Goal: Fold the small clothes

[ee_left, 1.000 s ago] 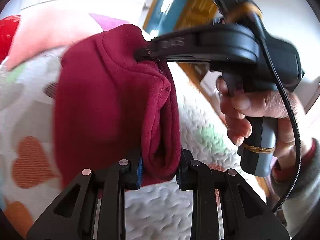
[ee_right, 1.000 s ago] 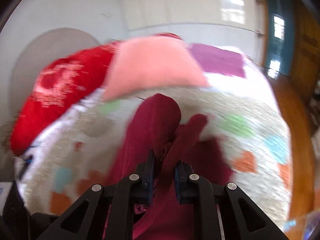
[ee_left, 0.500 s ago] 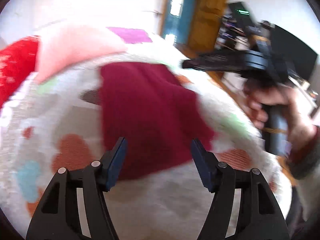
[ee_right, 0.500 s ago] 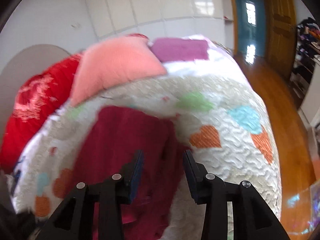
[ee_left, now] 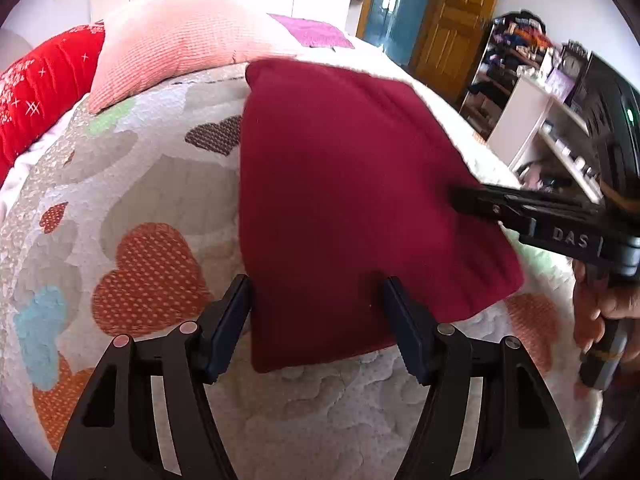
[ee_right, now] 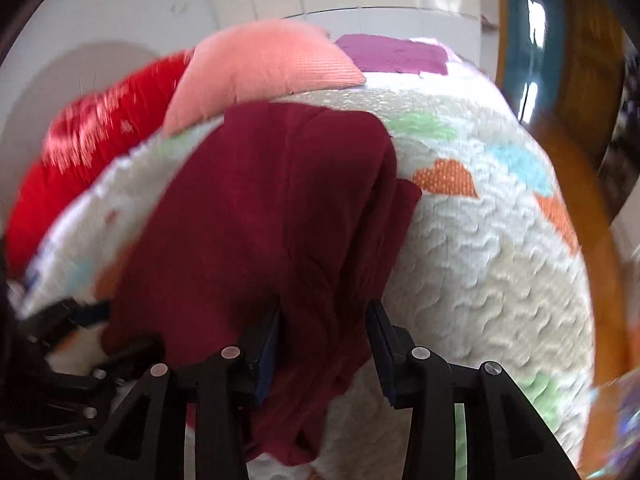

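One maroon garment [ee_left: 352, 200], two pillows [ee_left: 168, 48], one quilt [ee_left: 120, 184].

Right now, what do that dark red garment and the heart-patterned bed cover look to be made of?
The dark red garment looks like soft fleece or brushed knit: matte, slightly fuzzy, thick rounded fold edges. The heart-patterned bed cover seems a quilted cotton-like fabric, with puffy stitched ripples and dotted heart patches. The exact fibre of either can't be told. Both the left claw and right claw stand open over the garment.
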Demonstrator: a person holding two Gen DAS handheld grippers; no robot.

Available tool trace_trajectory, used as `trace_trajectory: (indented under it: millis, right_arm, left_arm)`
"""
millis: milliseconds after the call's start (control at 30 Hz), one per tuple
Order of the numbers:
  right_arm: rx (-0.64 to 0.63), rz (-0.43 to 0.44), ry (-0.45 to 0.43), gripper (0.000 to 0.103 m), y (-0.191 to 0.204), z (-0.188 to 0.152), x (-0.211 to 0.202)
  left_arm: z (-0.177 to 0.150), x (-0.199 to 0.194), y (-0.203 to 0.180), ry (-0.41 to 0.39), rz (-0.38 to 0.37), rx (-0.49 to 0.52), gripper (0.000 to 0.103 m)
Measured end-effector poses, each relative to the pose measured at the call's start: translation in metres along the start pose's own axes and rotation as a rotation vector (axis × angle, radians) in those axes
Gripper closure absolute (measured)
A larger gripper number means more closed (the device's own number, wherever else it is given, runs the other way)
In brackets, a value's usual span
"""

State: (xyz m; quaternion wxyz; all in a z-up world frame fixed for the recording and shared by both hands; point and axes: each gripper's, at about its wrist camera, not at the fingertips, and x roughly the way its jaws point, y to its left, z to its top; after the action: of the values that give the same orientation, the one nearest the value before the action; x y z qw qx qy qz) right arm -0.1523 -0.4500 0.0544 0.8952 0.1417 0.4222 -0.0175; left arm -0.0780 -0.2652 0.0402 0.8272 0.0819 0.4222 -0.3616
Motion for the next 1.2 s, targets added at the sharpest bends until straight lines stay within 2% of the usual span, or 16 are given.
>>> trace_trajectory:
  millis: [67, 167, 200, 233, 333, 433, 467, 600, 733, 833, 933, 1067, 1200]
  right_arm:
    - [0.033, 0.026, -0.035, 0.064, -0.002, 0.000, -0.013]
    - [0.085, 0.031, -0.102, 0.048, -0.008, -0.004, -0.028]
    - [0.104, 0.038, -0.111, 0.037, -0.010, -0.004, -0.028]
    - [0.125, 0.046, -0.108, 0.032, -0.013, -0.003, -0.025]
    - [0.190, 0.078, -0.067, 0.031, -0.025, -0.004, -0.006]
    - [0.233, 0.137, -0.051, 0.028, -0.033, -0.003, 0.009]
    - [0.249, 0.161, -0.053, 0.028, -0.035, -0.003, 0.012]
    - [0.304, 0.239, -0.052, 0.026, -0.043, -0.001, 0.028]
    - [0.323, 0.264, -0.079, 0.029, -0.043, 0.001, 0.032]
    - [0.307, 0.246, -0.082, 0.045, -0.035, 0.005, 0.032]
    - [0.282, 0.215, -0.094, 0.056, -0.026, 0.008, 0.022]
    - [0.260, 0.231, -0.114, 0.058, -0.010, 0.006, -0.004]
    - [0.219, 0.269, -0.105, 0.058, 0.012, -0.013, -0.035]
  left_arm:
    - [0.002, -0.012, 0.006, -0.050, -0.019, -0.027, 0.036]
    - [0.012, -0.009, 0.021, -0.070, -0.048, -0.090, 0.034]
    - [0.016, -0.003, 0.025, -0.050, -0.066, -0.123, 0.034]
    - [0.018, 0.002, 0.028, -0.038, -0.081, -0.142, 0.034]
    - [0.023, 0.018, 0.036, -0.022, -0.127, -0.190, 0.034]
    - [0.027, 0.027, 0.037, -0.017, -0.169, -0.218, 0.028]
    - [0.029, 0.029, 0.037, -0.017, -0.175, -0.221, 0.024]
    - [0.035, 0.044, 0.030, 0.006, -0.197, -0.202, 0.023]
    - [0.037, 0.049, 0.026, 0.027, -0.199, -0.198, 0.022]
    - [0.036, 0.041, 0.025, 0.015, -0.184, -0.191, 0.033]
    - [0.032, 0.024, 0.021, -0.007, -0.172, -0.159, 0.045]
    - [0.015, -0.011, 0.015, -0.036, -0.173, -0.108, 0.047]
    - [-0.023, -0.056, 0.015, -0.038, -0.174, -0.104, 0.047]
